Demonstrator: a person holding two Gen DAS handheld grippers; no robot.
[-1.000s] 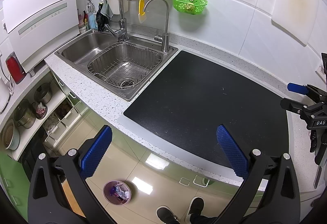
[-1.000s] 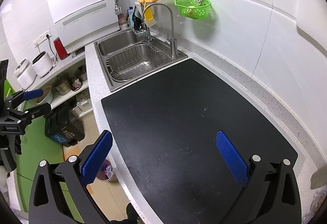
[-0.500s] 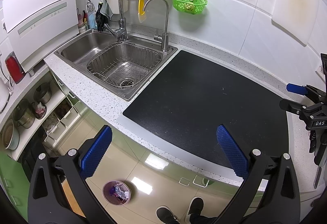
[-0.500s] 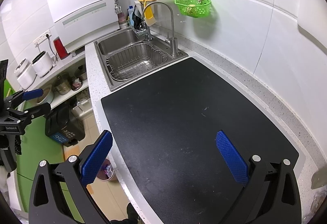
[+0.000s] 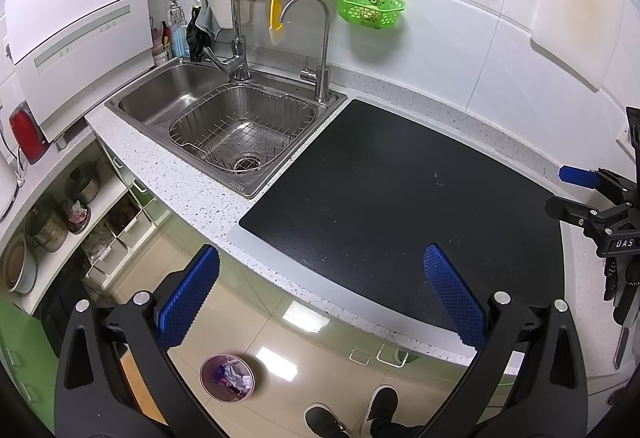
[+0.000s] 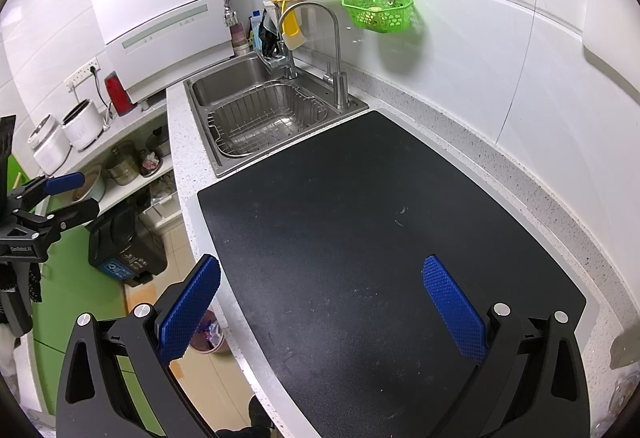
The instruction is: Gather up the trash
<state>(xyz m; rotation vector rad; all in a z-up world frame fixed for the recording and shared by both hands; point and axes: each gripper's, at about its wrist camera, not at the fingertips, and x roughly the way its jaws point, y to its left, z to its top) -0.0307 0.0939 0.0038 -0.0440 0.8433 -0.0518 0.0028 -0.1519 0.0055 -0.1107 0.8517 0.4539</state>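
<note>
A small round trash bin (image 5: 227, 378) stands on the tiled floor (image 5: 276, 318) below the desk edge, holding crumpled wrappers in purple and pale colours; what they are is too small to tell. In the right wrist view the same bin (image 6: 208, 338) is mostly hidden behind one blue pad. A larger dark bin (image 6: 126, 250) with a blue label stands further along the floor by the green cabinet front.

The left gripper (image 5: 320, 294) hangs out past the desk edge over the floor, its jaws spread wide with nothing between them. The right gripper (image 6: 320, 294) hovers over the black mat (image 6: 360, 238), jaws likewise wide apart and empty. The mat lies on the speckled desk (image 5: 180, 178) just beside the steel sink (image 5: 168, 98); only a few pale specks show on it.

A wire basket (image 5: 244, 126) sits in the sink's near basin and looks empty. A green plastic basket (image 5: 370, 8) hangs on the wall tiles with a small pale item and something yellow inside, hard to make out. Pots (image 5: 48, 222) sit on the open shelves at left.

Two dark shoes (image 5: 352, 414) are cut off at the bottom of the left view. A grey shape (image 6: 624, 348) at the right view's edge is cut off and unclear.
</note>
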